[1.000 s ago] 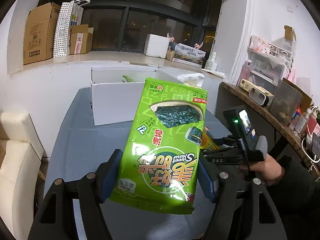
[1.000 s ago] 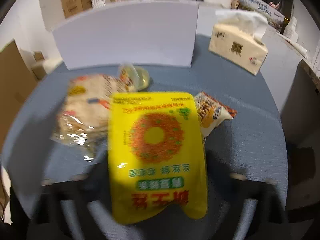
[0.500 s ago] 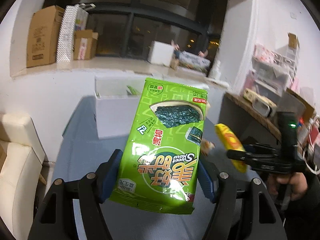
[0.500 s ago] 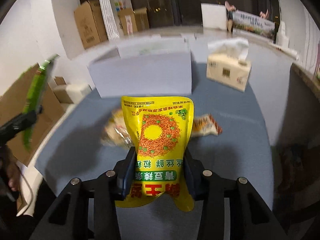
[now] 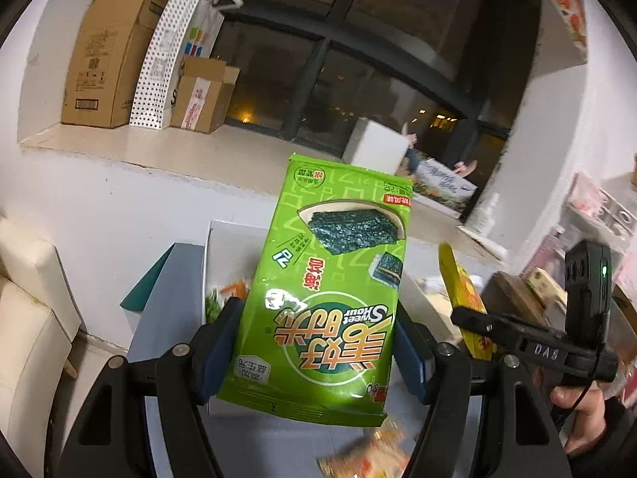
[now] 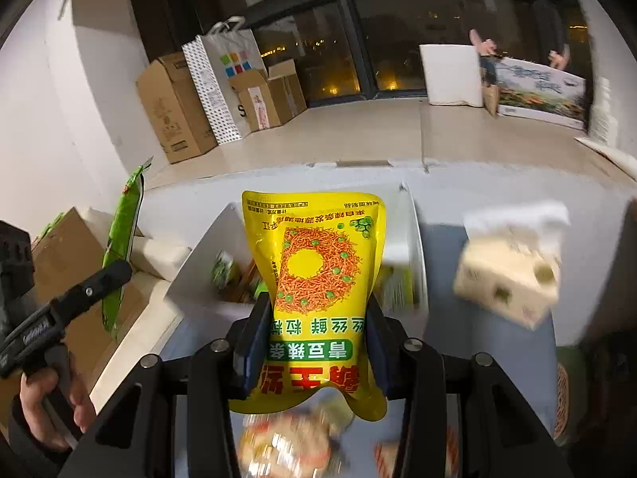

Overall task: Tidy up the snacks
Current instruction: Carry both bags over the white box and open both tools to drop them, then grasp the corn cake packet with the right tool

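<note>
Tongs first: our left gripper is clenched on the green seaweed bag, and our right gripper is clenched on the yellow snack bag. Both bags stand up tall, long side pointing away from us. We think the white box is where they go. It sits just past both bags on the far side, with some snacks inside, and the right one looks a bit nearer. We can read "Sweet Sour" on the green bag, upside down. Other writing is Chinese.
</note>
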Tool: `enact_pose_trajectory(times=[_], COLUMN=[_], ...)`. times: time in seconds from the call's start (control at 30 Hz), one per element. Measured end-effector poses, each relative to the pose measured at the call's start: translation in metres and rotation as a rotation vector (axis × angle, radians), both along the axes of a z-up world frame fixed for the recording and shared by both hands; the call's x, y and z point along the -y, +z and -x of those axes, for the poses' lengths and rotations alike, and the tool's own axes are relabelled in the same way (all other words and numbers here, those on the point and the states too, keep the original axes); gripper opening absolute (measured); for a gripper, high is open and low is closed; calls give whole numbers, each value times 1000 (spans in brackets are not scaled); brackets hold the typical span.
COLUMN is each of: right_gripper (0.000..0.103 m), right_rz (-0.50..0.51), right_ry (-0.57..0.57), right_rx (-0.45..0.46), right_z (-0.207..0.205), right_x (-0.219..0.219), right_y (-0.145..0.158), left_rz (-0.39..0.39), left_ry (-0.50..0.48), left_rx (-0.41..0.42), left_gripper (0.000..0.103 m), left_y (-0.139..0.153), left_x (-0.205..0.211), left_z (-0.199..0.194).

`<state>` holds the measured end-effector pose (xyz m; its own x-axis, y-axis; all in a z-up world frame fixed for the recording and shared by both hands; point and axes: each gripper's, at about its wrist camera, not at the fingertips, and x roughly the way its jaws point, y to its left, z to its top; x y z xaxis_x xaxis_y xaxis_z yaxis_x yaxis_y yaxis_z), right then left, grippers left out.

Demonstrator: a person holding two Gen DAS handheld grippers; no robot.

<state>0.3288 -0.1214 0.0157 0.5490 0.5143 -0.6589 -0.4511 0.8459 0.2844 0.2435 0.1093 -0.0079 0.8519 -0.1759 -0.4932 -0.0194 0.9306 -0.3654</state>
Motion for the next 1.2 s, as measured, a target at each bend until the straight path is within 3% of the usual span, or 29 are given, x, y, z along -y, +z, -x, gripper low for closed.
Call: enact_pose_trajectory(times=[0.03, 0.1, 0.17, 0.3, 0.37, 0.5, 0.63, 0.87, 1.0, 1.2], right_gripper=[50, 66, 102, 103, 103, 103, 103, 103, 103, 103], right_rz=[-5, -8, 25, 54, 29, 104, 80, 48, 16, -27], right_ry=[0, -16, -25, -102, -68, -56, -39, 51, 67, 16], right_rx=[-11, -29, -54, -19, -33, 23, 29, 104, 153, 158], right_z=[-9, -35, -57, -69, -67, -56, -44, 20, 66, 149], right_x=[-2, -12, -22, -21, -21, -25, -23, -6, 14, 62], right_y=[0, -1, -5, -7, -10, -15, -9, 17, 26, -2], left_rz=[8, 9, -6, 35, 1, -16, -68, -143, -129, -173], left_ry=[5, 18, 46, 45, 50, 43, 33, -49, -84, -154], left_rx=[-12, -26, -69, -98, -105, -127, -115, -19, 1, 3], left_gripper=[75, 83, 103, 103, 103, 103, 103, 103, 103, 103], left_y=[-1, -2, -5, -18, -22, -29, -21, 11, 19, -1], left_x=[-1, -2, -3, -11, -10, -11, -3, 23, 35, 53], left_z=[-13, -38, -58, -67, -64, -58, -35, 42, 90, 159])
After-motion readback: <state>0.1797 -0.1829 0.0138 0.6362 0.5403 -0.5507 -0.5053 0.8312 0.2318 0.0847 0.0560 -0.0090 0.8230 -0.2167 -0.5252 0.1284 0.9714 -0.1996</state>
